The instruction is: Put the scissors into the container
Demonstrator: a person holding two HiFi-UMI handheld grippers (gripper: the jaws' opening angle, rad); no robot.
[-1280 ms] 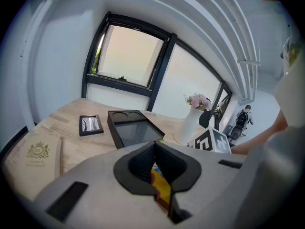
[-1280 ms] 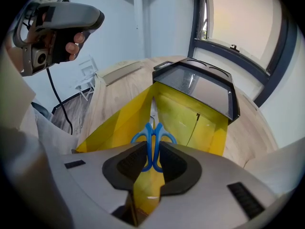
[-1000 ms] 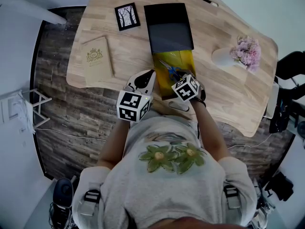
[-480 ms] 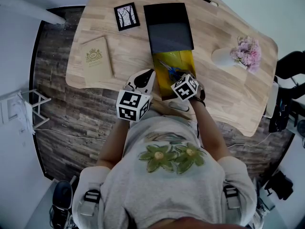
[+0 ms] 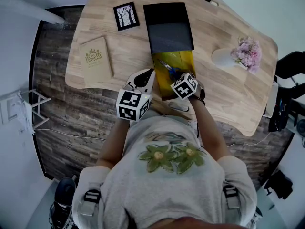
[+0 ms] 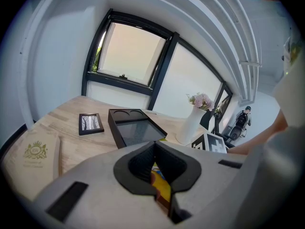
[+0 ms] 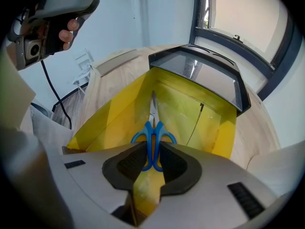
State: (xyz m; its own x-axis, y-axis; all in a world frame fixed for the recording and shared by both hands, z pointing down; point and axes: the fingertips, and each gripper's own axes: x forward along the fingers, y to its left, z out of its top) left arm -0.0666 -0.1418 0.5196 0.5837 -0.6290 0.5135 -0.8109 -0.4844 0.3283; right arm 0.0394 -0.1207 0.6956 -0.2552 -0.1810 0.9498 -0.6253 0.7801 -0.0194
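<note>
Pinching scissors (image 7: 153, 138) over container (image 7: 108, 119), right claw (image 7: 151, 168) at rim

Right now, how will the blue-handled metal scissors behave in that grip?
The blue-handled metal scissors are probably stiff and light for their size. The right gripper pinches only the smooth plastic loops, so the blades may pivot or slip. Released, they would likely slide along the glossy yellow container.
</note>
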